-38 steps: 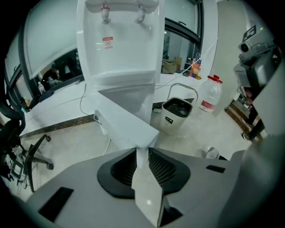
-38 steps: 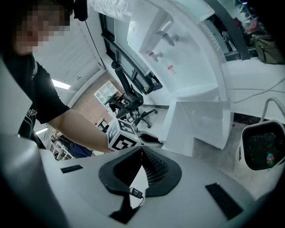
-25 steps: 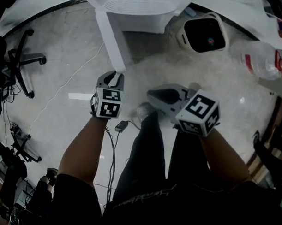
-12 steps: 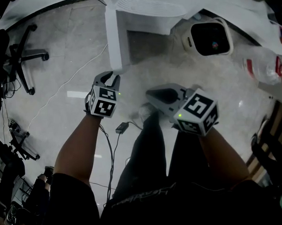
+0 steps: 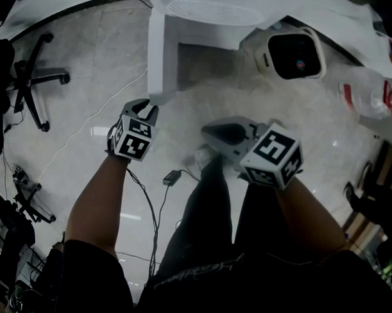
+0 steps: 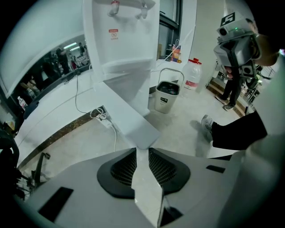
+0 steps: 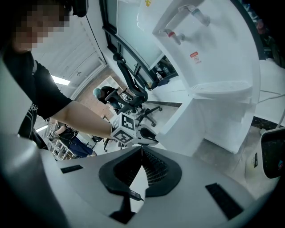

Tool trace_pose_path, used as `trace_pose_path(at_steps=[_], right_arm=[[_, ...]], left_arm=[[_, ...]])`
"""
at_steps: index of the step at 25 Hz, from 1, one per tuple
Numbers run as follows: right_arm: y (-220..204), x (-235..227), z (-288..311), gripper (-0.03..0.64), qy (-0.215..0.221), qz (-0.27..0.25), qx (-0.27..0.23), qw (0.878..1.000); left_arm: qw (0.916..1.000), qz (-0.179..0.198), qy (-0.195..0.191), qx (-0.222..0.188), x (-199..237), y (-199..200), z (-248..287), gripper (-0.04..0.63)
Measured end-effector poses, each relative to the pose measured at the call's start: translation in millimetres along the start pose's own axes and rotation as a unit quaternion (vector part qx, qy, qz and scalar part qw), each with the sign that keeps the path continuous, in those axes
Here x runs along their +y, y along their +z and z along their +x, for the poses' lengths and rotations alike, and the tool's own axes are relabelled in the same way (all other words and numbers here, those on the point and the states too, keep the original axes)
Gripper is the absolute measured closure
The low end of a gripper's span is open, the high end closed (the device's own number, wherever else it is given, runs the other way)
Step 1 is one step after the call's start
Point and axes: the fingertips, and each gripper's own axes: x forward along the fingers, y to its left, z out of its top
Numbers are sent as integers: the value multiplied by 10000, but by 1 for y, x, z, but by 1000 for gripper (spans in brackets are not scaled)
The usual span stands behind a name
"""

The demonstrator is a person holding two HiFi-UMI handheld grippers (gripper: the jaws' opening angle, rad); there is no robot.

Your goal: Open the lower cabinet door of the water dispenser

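Progress looks nearly complete: the lower cabinet door (image 5: pixel 157 51) of the water dispenser (image 5: pixel 204 14) stands swung well out from the white body, its free edge pointing toward the person. The left gripper (image 5: pixel 149 107) is clenched on that edge, and in the left gripper view the thin white panel runs straight in between the two black pads (image 6: pixel 127 167). What remains, at a guess, is a little more swing if a wider opening is wanted, then letting go. The right gripper (image 5: pixel 211 129) hangs over the person's legs, well apart from the door, its jaws pressed together with nothing between them.

The opened compartment (image 5: pixel 202 59) shows only a bare grey floor, with nothing visible inside. Just beside the dispenser stands a white bin (image 5: pixel 289 53) with a handle. Its top is dark, with one small coloured spot, so its contents cannot be made out. Farther right is a clear bottle (image 5: pixel 363 82) with a red label. Whether it holds water is unclear.
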Motion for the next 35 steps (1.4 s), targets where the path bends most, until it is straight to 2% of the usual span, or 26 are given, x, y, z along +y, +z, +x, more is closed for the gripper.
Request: trace_pose_path(at_steps=[6,11,14,18,20,24,25,28,29,30,31,35], right_arm=[[3,0,1,603,-64,-12,-46,10000],[3,2,4,603,-152,11,-87,9998],[3,7,2,603,-174,26,-89,9998],[7,16,-4,603,-184,66,-122,9997],[8,21,-13,603,-188,97,-85,9997],[12,32,-43,603,-255,-95,-179,9995],[14,38,-51,601,-230,-151,-238,9993],[18,59,-80,601,-162,-298,-420,9985],[21,69,-92,603,-138,-367,-495,9980],[23,79,-106,603,-110,-416,-582,9974],[27,90,-120,603,-79,-447,-672,9967],[42,137,-176,603,68,-777,-847,9933]], left_arm=[[9997,-181,-46,166,14,-12,-4,512],[9943,-1024,-200,203,17,-16,-7,514],[9850,-1660,-406,232,8,-19,-8,512],[9620,-2645,-679,60,-6,-26,-21,512],[9470,-3066,-917,-280,-23,-22,-35,512],[9217,-3540,-1244,-983,-65,4,-97,514],[9106,-3716,-1388,-1159,-76,10,-112,514],[8698,-4308,-1748,-1650,-106,40,-165,532],[8615,-4369,-1801,-1858,-116,54,-186,545],[8581,-4326,-1837,-2069,-126,69,-207,551],[8591,-4196,-1850,-2272,-136,84,-230,555],[8762,-3427,-1630,-2970,-171,142,-322,581]])
